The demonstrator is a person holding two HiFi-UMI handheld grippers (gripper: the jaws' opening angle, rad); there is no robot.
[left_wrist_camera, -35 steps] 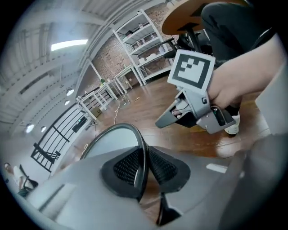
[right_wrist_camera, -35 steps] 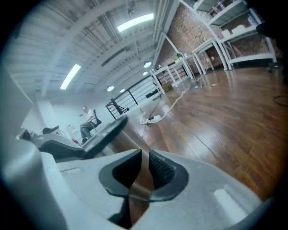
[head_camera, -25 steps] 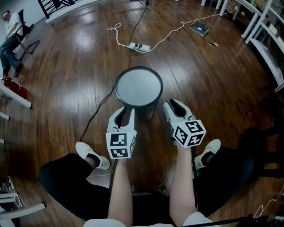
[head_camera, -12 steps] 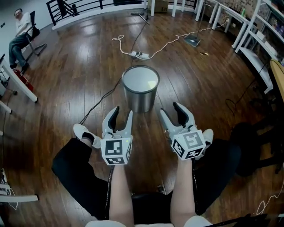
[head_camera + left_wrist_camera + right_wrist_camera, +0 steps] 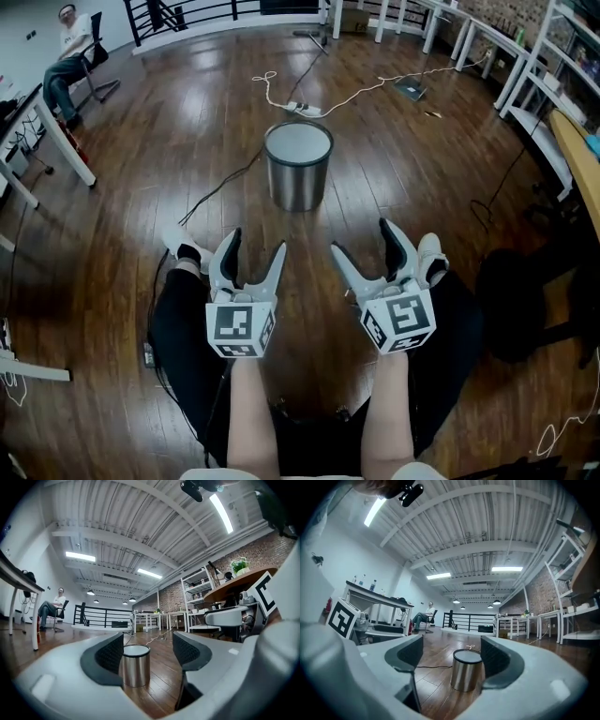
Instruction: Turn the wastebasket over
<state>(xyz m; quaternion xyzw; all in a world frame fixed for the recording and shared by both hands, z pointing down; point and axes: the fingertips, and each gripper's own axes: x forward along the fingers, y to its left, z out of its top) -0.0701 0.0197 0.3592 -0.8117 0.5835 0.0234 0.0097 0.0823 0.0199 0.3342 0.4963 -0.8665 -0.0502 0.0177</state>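
The wastebasket (image 5: 298,167) stood on end on the wood floor (image 5: 141,187), well ahead of both grippers and touched by neither. It was a steel cylinder with a dark rim round a pale, flat top. A dark cable (image 5: 217,192) ran across the floor just left of it, and a white power strip (image 5: 306,110) lay farther back.

The left gripper (image 5: 255,246) and right gripper (image 5: 364,242) were held side by side above the person's legs, both pointing level toward the wastebasket. The left gripper's jaws stood apart and were opening, with nothing gripped. In the left gripper view the wastebasket showed through the gap, far off on the floor. The right gripper's jaws stood wider and were also opening, empty too — the wastebasket again showed only at a distance between them.

Another person (image 5: 70,52) sat on a chair near the floor's far left corner.
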